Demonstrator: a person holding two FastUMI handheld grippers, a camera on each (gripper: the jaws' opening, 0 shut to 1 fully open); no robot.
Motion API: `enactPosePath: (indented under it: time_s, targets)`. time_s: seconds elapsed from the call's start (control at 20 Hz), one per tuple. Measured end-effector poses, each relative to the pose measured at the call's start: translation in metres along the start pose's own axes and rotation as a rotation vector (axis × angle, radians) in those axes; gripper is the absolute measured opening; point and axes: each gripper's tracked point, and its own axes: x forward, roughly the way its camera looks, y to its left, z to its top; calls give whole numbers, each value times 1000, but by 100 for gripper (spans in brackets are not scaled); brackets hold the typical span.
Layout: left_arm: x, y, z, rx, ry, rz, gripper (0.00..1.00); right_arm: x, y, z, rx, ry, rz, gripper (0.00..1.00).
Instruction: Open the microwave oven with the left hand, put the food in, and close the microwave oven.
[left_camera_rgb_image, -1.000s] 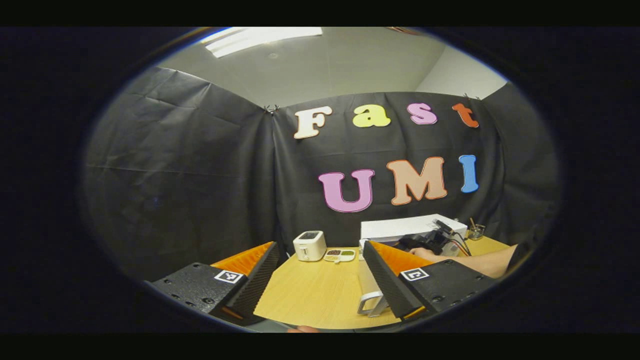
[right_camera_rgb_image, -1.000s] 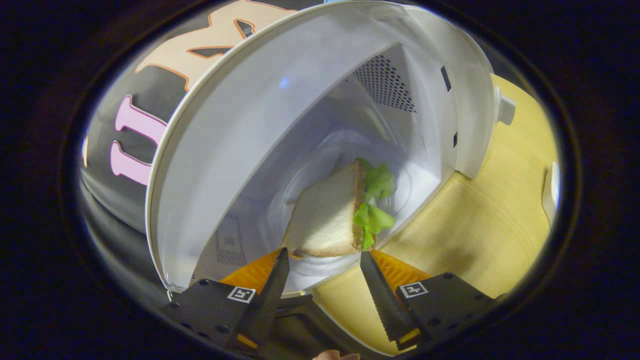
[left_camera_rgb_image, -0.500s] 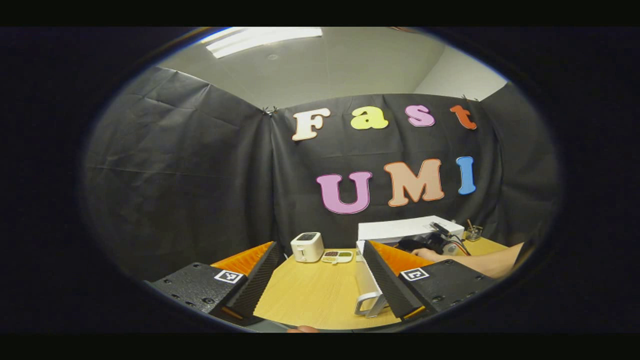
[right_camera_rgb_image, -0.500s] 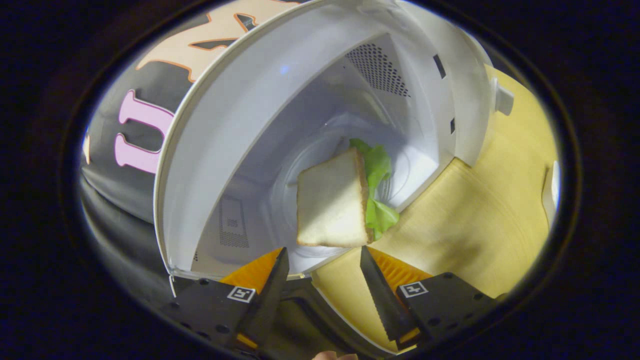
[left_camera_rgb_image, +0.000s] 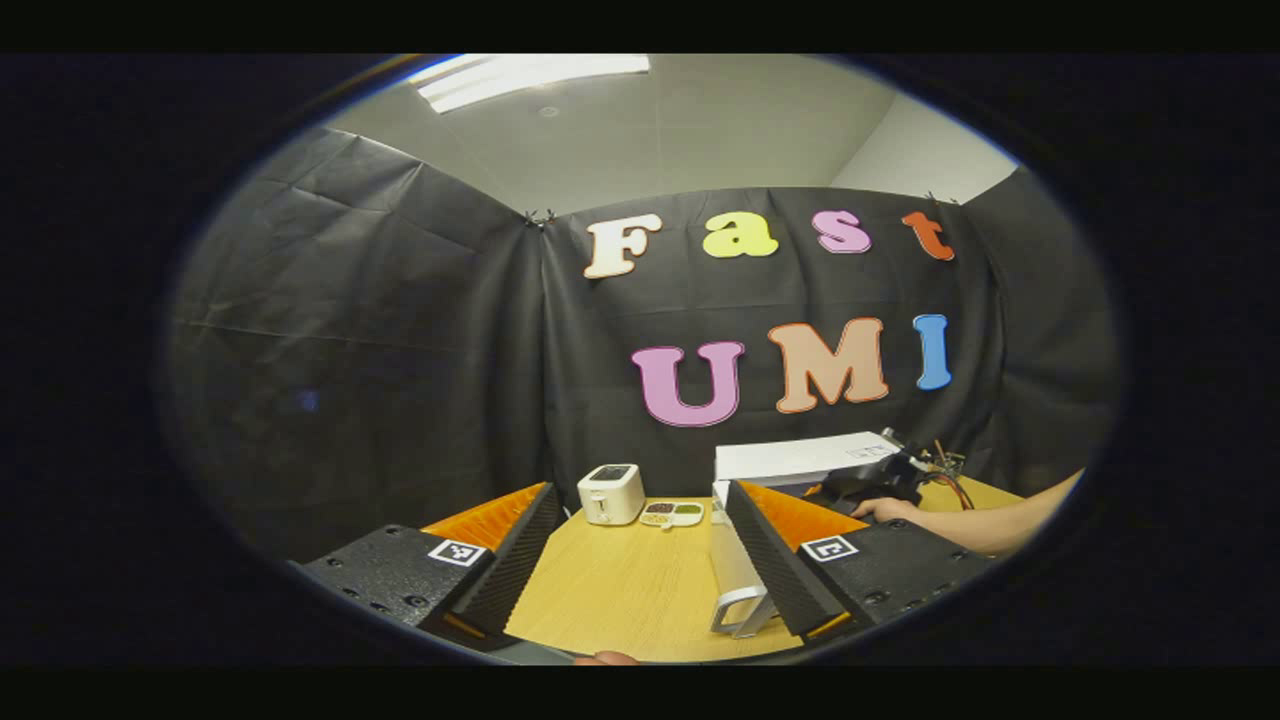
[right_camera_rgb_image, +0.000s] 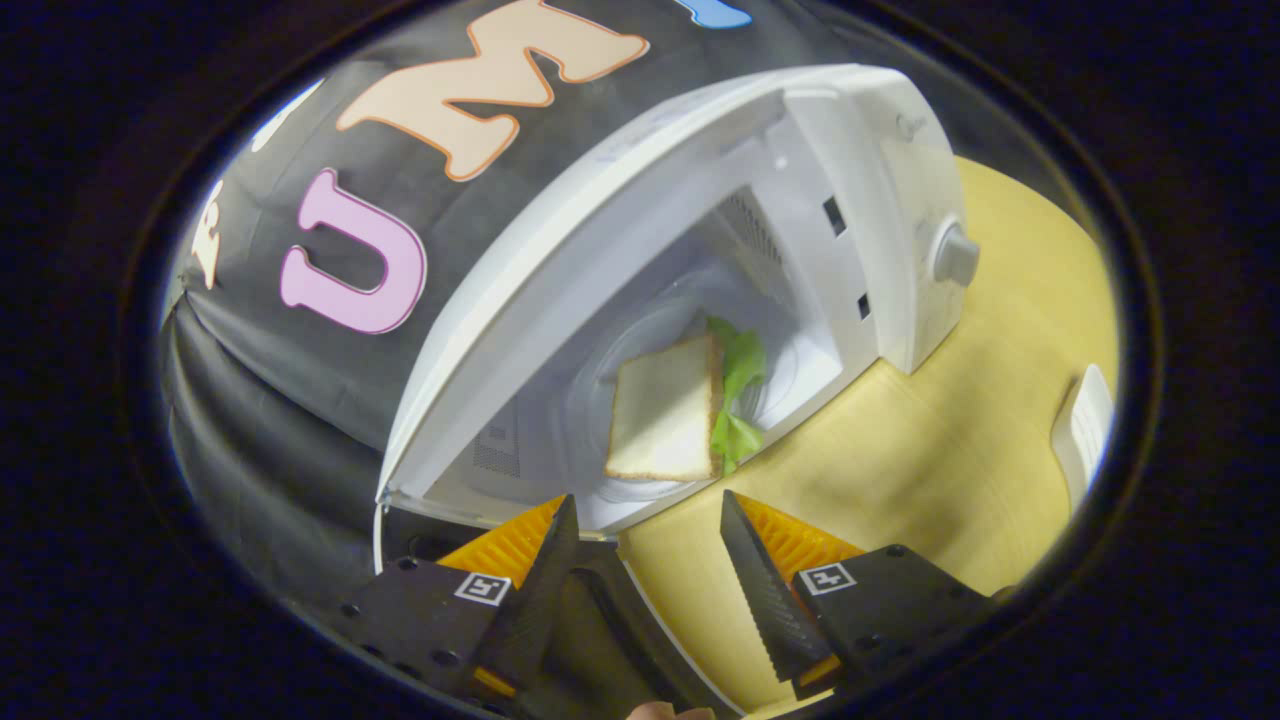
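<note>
The white microwave stands open, seen tilted in the right gripper view. A sandwich of white bread and green lettuce lies on the glass turntable inside. My right gripper is open, just outside the opening, with nothing between its fingers, and the open door runs beneath it. In the left gripper view my left gripper is open and empty over the table. The door's edge and handle sit just by its right finger, and the microwave stands behind. The right gripper and the hand holding it are at the opening.
A white toaster and a small dish with compartments stand at the back of the wooden table. A white object lies on the table to the microwave's right. The microwave's knob faces me.
My right gripper has drawn back out of the microwave, leaving the sandwich lying flat on the turntable. The left gripper has barely moved.
</note>
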Motion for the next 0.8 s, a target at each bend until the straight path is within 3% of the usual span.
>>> enactPosePath:
  time_s: [0.4, 0.8]
  targets:
    - [5, -6, -23, 12, 25, -6, 99, -77, -17, 47, -132, -186, 75, 77]
    - [9, -14, -70, 38, 117, 4, 97, -175, -46, 94, -429, -466, 147, 77]
